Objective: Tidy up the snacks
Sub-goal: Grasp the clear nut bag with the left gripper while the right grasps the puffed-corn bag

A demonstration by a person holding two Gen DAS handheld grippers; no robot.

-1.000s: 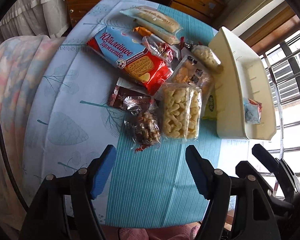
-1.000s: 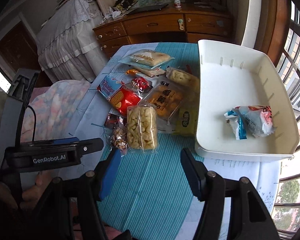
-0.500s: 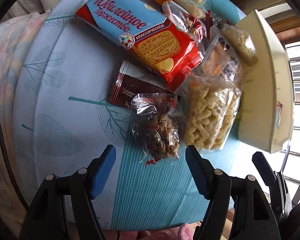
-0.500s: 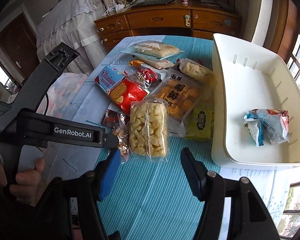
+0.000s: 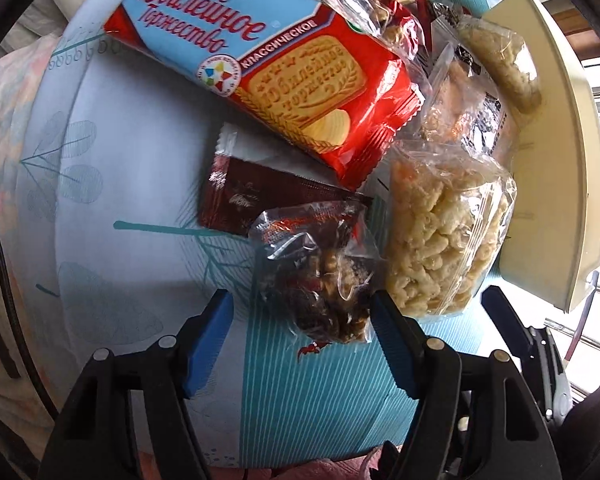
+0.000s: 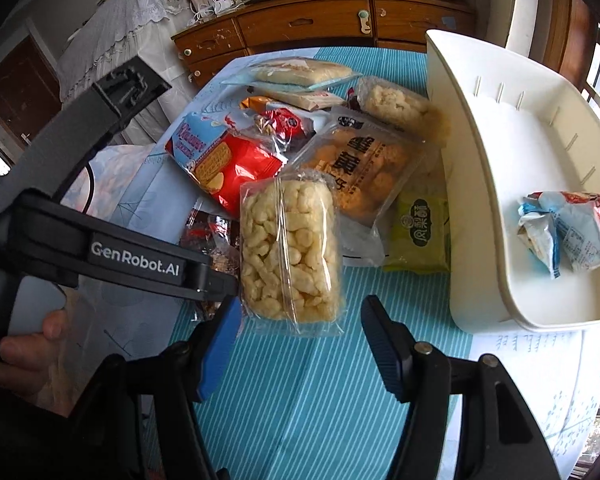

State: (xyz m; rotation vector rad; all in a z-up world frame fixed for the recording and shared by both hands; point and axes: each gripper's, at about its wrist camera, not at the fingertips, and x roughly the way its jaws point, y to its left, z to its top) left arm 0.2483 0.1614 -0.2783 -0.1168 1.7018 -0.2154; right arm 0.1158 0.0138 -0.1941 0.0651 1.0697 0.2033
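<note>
Snack packs lie in a pile on the blue cloth. My left gripper (image 5: 302,312) is open, its jaws on either side of the near end of a clear bag of nuts (image 5: 320,280), touching or nearly so. Beside that lies a clear bag of corn puffs (image 5: 444,236), also in the right wrist view (image 6: 290,248), just ahead of my open, empty right gripper (image 6: 300,324). A red and blue biscuit pack (image 5: 276,68) and a brown sachet (image 5: 260,200) lie behind. A white tray (image 6: 480,184) on the right holds one crumpled blue and white packet (image 6: 564,232).
An orange cracker bag (image 6: 364,168), a green packet (image 6: 418,232), another puff bag (image 6: 396,108) and several flat packs fill the table's far half. A wooden dresser (image 6: 308,24) stands behind. The left gripper's body (image 6: 100,248) crosses the left of the right wrist view.
My left gripper has moved forward and down to the bag of nuts, which now sits between its open jaws. My right gripper has moved closer to the corn puffs bag.
</note>
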